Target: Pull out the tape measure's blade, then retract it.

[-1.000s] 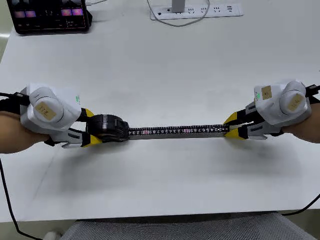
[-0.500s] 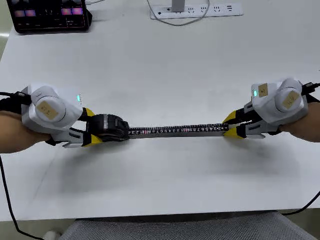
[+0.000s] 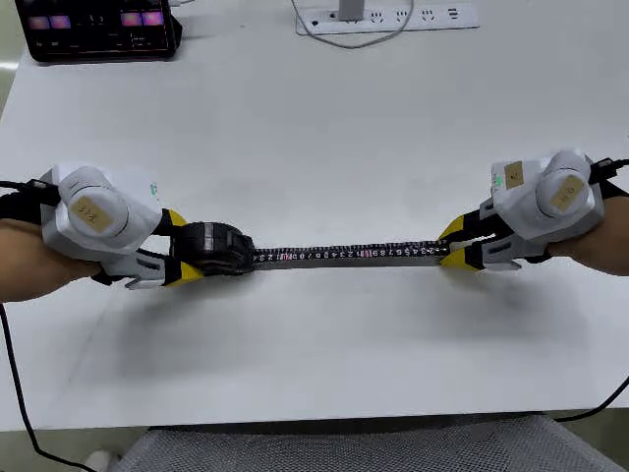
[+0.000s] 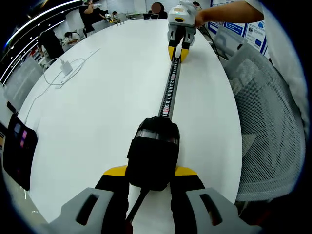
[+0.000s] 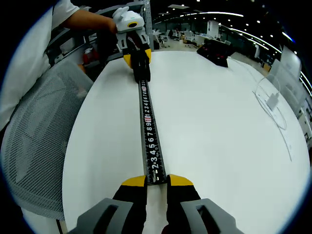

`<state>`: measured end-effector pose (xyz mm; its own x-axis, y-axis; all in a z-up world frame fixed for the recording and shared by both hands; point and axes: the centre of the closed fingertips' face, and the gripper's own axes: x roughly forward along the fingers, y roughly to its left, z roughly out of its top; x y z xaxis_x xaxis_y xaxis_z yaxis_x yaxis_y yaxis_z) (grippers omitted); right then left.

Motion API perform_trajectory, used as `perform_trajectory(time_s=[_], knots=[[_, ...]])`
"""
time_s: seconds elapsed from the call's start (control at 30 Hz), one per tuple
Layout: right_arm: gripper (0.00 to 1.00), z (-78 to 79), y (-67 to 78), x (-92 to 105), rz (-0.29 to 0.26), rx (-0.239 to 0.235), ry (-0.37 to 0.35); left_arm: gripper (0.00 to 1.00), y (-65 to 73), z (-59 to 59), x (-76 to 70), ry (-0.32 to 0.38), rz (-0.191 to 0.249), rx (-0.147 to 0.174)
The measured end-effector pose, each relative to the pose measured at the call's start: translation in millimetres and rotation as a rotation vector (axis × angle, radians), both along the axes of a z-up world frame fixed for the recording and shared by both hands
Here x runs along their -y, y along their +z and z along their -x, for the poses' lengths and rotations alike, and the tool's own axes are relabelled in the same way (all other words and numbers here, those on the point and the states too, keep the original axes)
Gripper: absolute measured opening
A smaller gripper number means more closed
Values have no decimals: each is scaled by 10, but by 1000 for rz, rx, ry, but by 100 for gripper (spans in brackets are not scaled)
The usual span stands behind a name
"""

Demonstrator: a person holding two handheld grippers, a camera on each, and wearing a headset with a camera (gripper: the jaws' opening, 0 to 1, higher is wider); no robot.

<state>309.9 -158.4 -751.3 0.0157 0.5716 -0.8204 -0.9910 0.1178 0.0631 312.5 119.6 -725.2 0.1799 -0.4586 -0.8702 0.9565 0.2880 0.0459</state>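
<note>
Left gripper (image 3: 180, 249) clamped on tape measure case (image 3: 216, 249) at 9 o'clock. Right gripper (image 3: 453, 247) pinched shut on blade (image 3: 344, 254) tip at 3 o'clock. Blade stretched between them across white table (image 3: 324, 147). Case likely rigid, hefty. Blade thin, springy, probably snaps back, so hold the tip. Tabletop smooth, power strip (image 3: 388, 17) at 12 o'clock, open office beyond.

I have bare table (image 3: 324, 147) on both sides of the blade (image 3: 344, 254). It runs low from the tape measure (image 3: 211, 248) clamped in my left gripper (image 3: 182, 249) to my right gripper (image 3: 452, 246), which pinches its tip, so it bars any straight crossing. At the far edge sit a power strip (image 3: 388, 18), its looping cable (image 3: 354, 41) and a black console (image 3: 93, 28), well apart from both grippers. A mesh chair (image 3: 344, 447) lines the near edge.
</note>
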Motion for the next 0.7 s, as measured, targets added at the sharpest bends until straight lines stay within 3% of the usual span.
perform_trajectory(time_s=[0.23,0.37,0.7], knots=[[12,-8,16,11,-6,-13,-17,28,4,-9,-8,11,-8,8],[13,-12,67,-18,-30,-22,-30,28,24,-29,-7,32,8,7],[17,-16,88,-19,-31,-25,-45,33,76,-32,44,36,31,4]])
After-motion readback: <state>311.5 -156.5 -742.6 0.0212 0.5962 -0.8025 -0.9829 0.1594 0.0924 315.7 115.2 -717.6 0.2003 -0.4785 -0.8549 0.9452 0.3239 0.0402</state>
